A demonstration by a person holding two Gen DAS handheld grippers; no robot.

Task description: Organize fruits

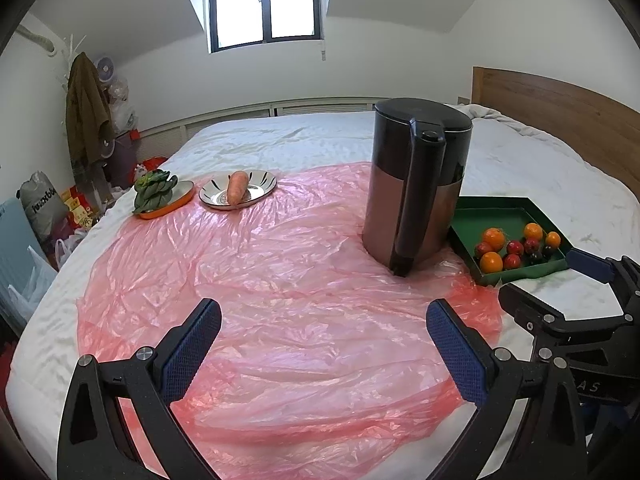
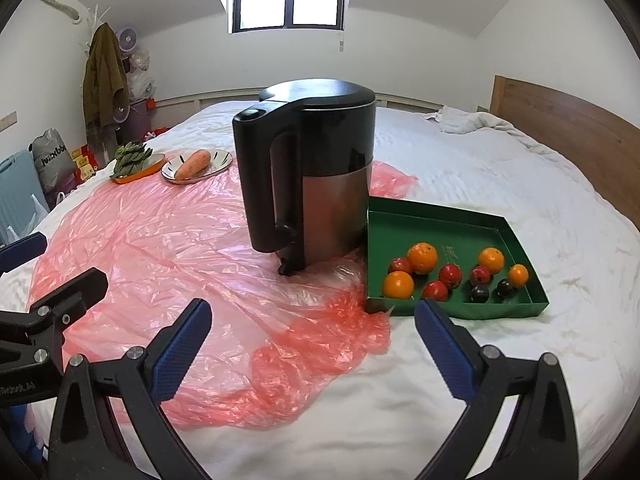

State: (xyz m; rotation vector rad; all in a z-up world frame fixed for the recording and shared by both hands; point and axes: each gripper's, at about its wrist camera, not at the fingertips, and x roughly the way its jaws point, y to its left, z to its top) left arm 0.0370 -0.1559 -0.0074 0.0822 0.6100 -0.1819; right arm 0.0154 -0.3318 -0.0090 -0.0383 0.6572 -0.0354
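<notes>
A green tray (image 2: 436, 224) lies on the bed right of a kettle and holds several oranges (image 2: 422, 257), red fruits (image 2: 450, 275) and dark fruits (image 2: 479, 293). It also shows in the left wrist view (image 1: 492, 210). My right gripper (image 2: 313, 316) is open and empty, just in front of the tray's near edge. My left gripper (image 1: 323, 316) is open and empty over the pink plastic sheet (image 1: 260, 280), left of the tray. The right gripper also shows at the right edge of the left wrist view (image 1: 560, 280).
A tall black and copper kettle (image 2: 316, 168) stands on the sheet, touching the tray's left side. Far left, a carrot (image 1: 237, 187) lies on a striped plate (image 1: 264, 184), and leafy greens (image 1: 154, 192) on an orange dish (image 1: 182, 196). A wooden headboard (image 2: 568, 128) is at right.
</notes>
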